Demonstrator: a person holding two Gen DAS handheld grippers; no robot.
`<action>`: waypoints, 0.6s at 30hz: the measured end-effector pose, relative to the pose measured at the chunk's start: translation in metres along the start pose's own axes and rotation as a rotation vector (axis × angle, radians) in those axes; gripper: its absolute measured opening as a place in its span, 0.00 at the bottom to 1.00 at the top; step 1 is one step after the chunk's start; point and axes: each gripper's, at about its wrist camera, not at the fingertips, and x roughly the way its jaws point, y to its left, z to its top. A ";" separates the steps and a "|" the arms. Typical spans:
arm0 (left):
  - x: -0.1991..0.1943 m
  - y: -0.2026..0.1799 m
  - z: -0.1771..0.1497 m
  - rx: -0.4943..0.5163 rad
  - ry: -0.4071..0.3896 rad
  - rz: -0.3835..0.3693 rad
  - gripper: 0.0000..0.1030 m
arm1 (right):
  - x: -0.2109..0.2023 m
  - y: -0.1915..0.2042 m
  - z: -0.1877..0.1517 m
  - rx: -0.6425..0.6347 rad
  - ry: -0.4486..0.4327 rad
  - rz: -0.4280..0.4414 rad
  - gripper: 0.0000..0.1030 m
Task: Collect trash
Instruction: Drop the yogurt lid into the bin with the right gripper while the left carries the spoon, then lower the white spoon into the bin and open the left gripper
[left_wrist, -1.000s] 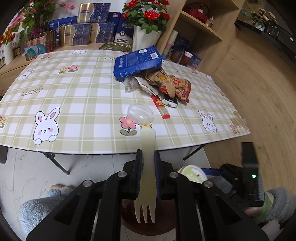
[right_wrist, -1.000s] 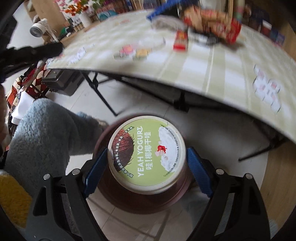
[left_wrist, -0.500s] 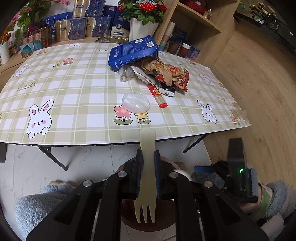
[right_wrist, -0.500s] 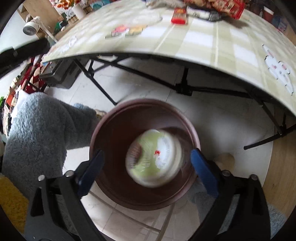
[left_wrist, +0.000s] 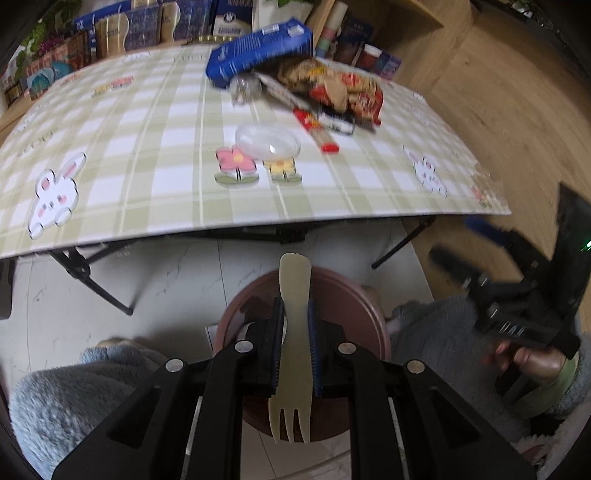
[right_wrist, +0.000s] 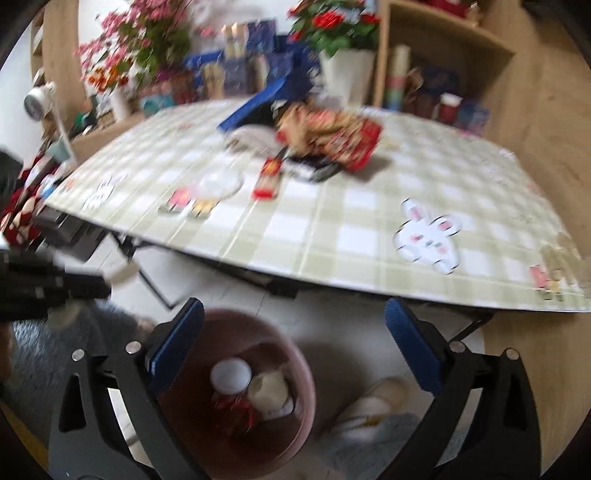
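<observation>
While left claw (left_wrist: 293, 343) grips fork (left_wrist: 291, 354), right claw (right_wrist: 293, 354) opens empty; yogurt cup (right_wrist: 267, 393) dropped.

The right wrist view is smeared throughout: the flowers (right_wrist: 140, 40) at the upper left and the boxes (right_wrist: 243, 55) behind the table are streaks, and no print on them can be read. In the brown bin (right_wrist: 295, 373) at the lower middle, the white lid (right_wrist: 229, 374), a pale cup (right_wrist: 267, 393) and a red scrap (right_wrist: 234, 411) are soft blobs. In the left wrist view the bin's (left_wrist: 354, 299) inside is mostly covered by the left gripper (left_wrist: 295, 350) and the fork (left_wrist: 293, 332). At the right edge the right gripper (left_wrist: 524, 295) is blurred and cut off, its jaws unseen there.
</observation>
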 end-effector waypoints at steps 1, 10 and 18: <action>0.004 -0.001 -0.002 0.001 0.014 -0.004 0.13 | -0.001 -0.004 0.001 0.011 -0.011 -0.012 0.94; 0.037 -0.011 -0.021 0.027 0.144 -0.039 0.13 | 0.008 -0.014 -0.007 0.110 0.003 -0.070 0.94; 0.052 -0.009 -0.029 0.008 0.214 -0.082 0.13 | 0.010 -0.021 -0.011 0.152 0.019 -0.084 0.94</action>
